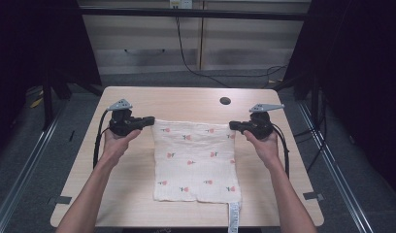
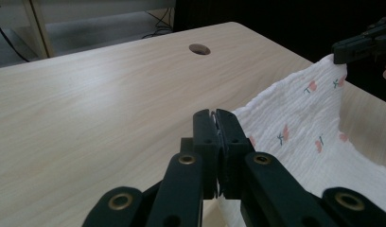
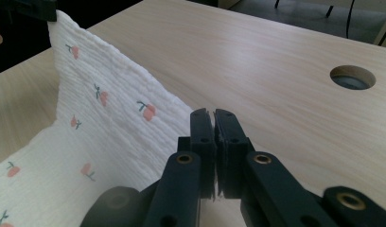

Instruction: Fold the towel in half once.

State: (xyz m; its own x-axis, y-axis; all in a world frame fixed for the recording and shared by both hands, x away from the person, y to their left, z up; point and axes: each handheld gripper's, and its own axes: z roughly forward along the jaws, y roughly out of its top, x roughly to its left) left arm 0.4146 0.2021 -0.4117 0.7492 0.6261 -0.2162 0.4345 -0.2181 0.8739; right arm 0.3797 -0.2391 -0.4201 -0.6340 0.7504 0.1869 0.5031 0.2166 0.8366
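A white label strip (image 1: 233, 216) is seen hanging over the near table edge, attached to the near right corner of the cloth. The near edge of the white cloth (image 1: 193, 160) with small red flower prints is laid flat on the light wooden table (image 1: 133, 194), close to the near edge. The cloth is spread across the table's middle, and its far edge is lifted off the surface.

The person's forearms are brought in from the bottom of the high view. The far left corner of the cloth is pinched in the left gripper (image 1: 150, 120). In the left gripper view its jaws are seen pressed together with a thin sliver of white fabric caught between the fingertips (image 2: 203, 124), and the cloth (image 2: 300, 142) is seen stretched away to the right, rising to the other gripper at the far corner.

The far right corner is clamped in the right gripper (image 1: 232, 125). In the right gripper view the jaws are likewise closed tight on the cloth (image 3: 106, 123), which is drawn taut as an upright sheet toward the upper left.

A grey three-cornered plate (image 1: 120, 104) is carried on top of each gripper. Farther off, a round hole (image 1: 225, 101) is set in the tabletop near the far edge, well apart from the cloth. Beyond the table, a black cable (image 1: 186, 58) is seen on the floor.
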